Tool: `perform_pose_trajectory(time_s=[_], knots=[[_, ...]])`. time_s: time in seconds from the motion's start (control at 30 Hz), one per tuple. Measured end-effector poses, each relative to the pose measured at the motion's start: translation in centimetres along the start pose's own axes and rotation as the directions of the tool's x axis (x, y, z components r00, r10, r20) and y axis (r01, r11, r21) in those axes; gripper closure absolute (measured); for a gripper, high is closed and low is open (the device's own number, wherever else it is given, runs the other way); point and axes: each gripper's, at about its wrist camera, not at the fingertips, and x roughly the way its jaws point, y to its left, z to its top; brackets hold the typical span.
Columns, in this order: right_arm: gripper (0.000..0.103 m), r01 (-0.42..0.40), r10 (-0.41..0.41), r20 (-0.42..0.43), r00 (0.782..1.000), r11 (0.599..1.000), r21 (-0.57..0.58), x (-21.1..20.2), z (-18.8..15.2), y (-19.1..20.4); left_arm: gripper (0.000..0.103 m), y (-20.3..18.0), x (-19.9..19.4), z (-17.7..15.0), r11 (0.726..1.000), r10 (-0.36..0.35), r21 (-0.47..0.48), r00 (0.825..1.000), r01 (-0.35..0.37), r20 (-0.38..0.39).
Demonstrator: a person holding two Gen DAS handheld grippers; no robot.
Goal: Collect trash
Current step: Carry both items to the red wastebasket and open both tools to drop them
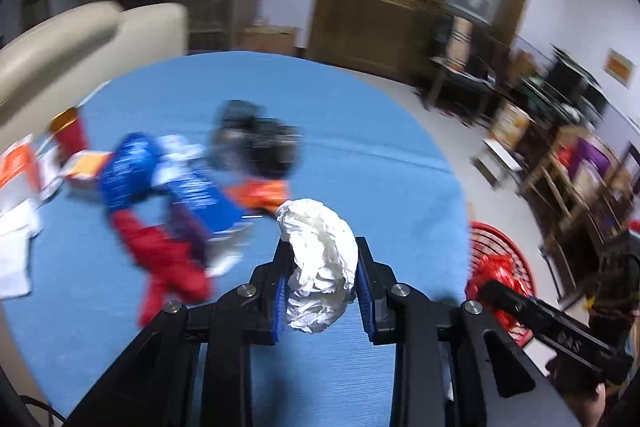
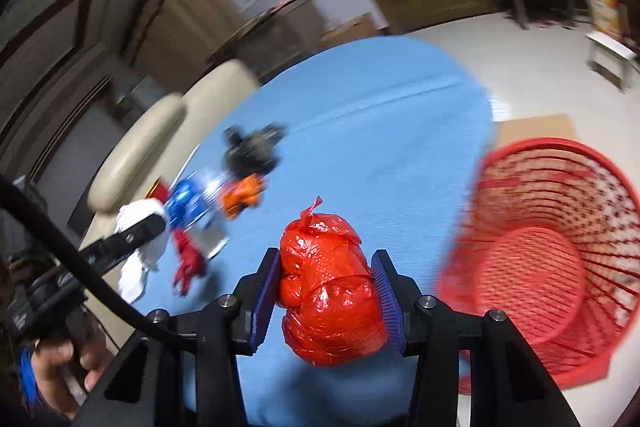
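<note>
My left gripper [image 1: 322,259] is shut on a crumpled white paper wad [image 1: 318,263] and holds it above the blue table [image 1: 380,155]. My right gripper [image 2: 330,275] is shut on a tied red plastic bag [image 2: 330,287], held above the table [image 2: 380,131] just left of a red mesh basket [image 2: 552,259]. The basket's rim also shows at the right in the left wrist view [image 1: 500,259]. More trash lies on the table: a blue and red wrapper [image 1: 160,187], an orange wrapper [image 1: 264,193] and a black crumpled item [image 1: 260,143].
Beige chairs [image 1: 80,39] stand at the table's far left edge. White and orange papers [image 1: 20,187] lie at the left. The basket stands on the floor off the table's right edge, with cardboard [image 2: 536,127] behind it. Wooden furniture lines the far wall.
</note>
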Motion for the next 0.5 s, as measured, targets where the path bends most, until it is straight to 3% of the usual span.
perform_pose_trajectory(time_s=[0.37,0.47,0.5], knots=[[0.054,0.176,-0.195,0.099,0.976,0.968,0.179,-5.5,1.6,-10.1,0.072,-10.2,3.1,0.8,0.976,-0.142,0.159,0.988,0.149,-0.056],[0.049,0.211,-0.23,0.073,0.97,0.955,0.207,-5.7,2.0,-11.9,0.072,-12.3,4.1,0.9,0.965,-0.168,0.19,0.983,0.18,-0.079],[0.043,0.225,-0.242,0.055,0.969,0.95,0.215,-5.5,2.1,-12.3,0.072,-13.1,4.4,0.9,0.961,-0.174,0.202,0.981,0.189,-0.089]])
